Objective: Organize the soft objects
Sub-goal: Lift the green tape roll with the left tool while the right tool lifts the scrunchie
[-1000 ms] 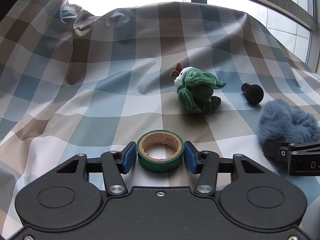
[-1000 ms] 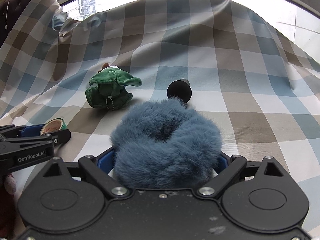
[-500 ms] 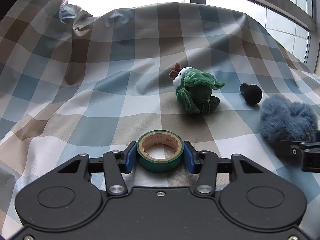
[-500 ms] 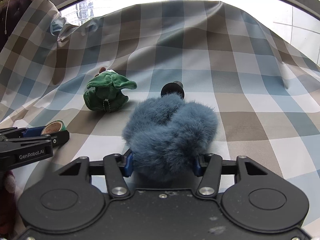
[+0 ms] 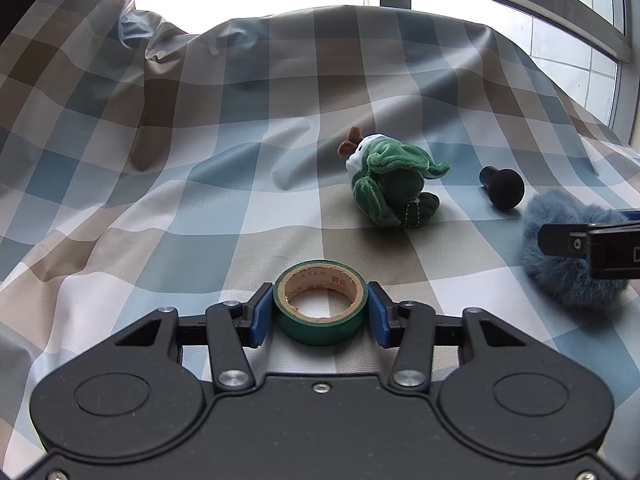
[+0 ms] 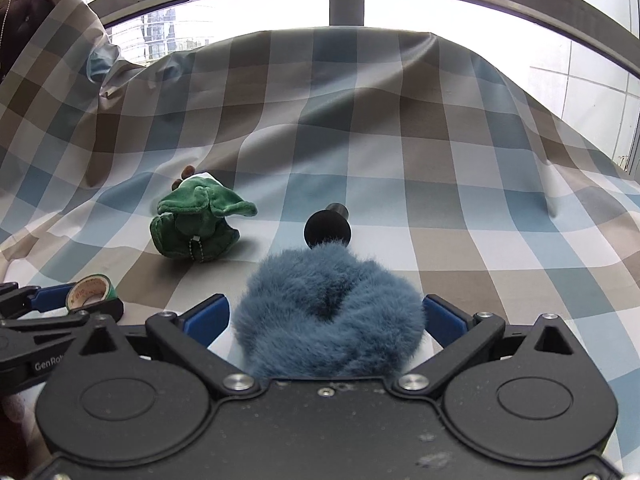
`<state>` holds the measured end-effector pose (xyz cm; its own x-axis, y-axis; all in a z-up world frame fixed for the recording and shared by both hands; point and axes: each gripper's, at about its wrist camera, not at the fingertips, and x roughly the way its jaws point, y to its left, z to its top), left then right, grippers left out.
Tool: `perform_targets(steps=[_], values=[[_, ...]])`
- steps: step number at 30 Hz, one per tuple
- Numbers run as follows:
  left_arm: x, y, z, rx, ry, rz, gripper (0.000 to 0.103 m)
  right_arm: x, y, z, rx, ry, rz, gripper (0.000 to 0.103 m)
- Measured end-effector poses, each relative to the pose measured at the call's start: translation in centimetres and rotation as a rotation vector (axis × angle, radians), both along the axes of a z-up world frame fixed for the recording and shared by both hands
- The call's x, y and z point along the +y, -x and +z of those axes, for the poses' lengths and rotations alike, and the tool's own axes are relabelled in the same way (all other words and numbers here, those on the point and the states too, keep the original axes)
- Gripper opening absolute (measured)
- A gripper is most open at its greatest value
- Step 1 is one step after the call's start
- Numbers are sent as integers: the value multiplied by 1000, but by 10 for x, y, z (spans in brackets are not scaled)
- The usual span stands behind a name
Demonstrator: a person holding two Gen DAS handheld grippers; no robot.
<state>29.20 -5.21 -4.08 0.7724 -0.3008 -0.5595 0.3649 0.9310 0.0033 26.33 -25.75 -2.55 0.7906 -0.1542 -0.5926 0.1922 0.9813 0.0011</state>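
1. right gripper (image 6: 326, 318) jaws opening wide, blue pads clear of the scrunchie (image 6: 328, 308) between them; squeezed half a second ago, now let go.
2. left gripper (image 5: 320, 314) clenched on the tape (image 5: 320, 304), same as a second ago.
3. scrunchie resting on the cloth (image 6: 400, 120), right of the plush (image 6: 198, 222), just in front of the black knob (image 6: 328, 228).
4. likely a placement just finished; plush untouched, probably next.
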Motion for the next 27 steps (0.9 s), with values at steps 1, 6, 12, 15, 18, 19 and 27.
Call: perform_targets(steps=[1, 6, 12, 15, 18, 19, 27], values=[[0, 0, 0, 0, 2, 0, 48, 0, -3, -1, 3, -5, 0, 102], [4, 1, 1, -4, 32, -8, 47, -7, -4, -7, 6, -65, -22, 72], [0, 8, 5, -35, 13, -43, 47, -18, 8, -1, -30, -134, -17, 51], [-5, 10, 7, -38, -17, -43, 47, -21, 13, 3, -45, -144, -25, 30], [-8, 14, 9, -24, -28, -54, 47, -31, 14, 3, -25, -193, -42, 39], [-10, 16, 8, -33, -40, -62, 47, -35, 13, 2, -15, -209, -58, 46], [-13, 15, 2, -28, -54, -76, 48, -33, 18, 12, -67, -235, -32, 103]])
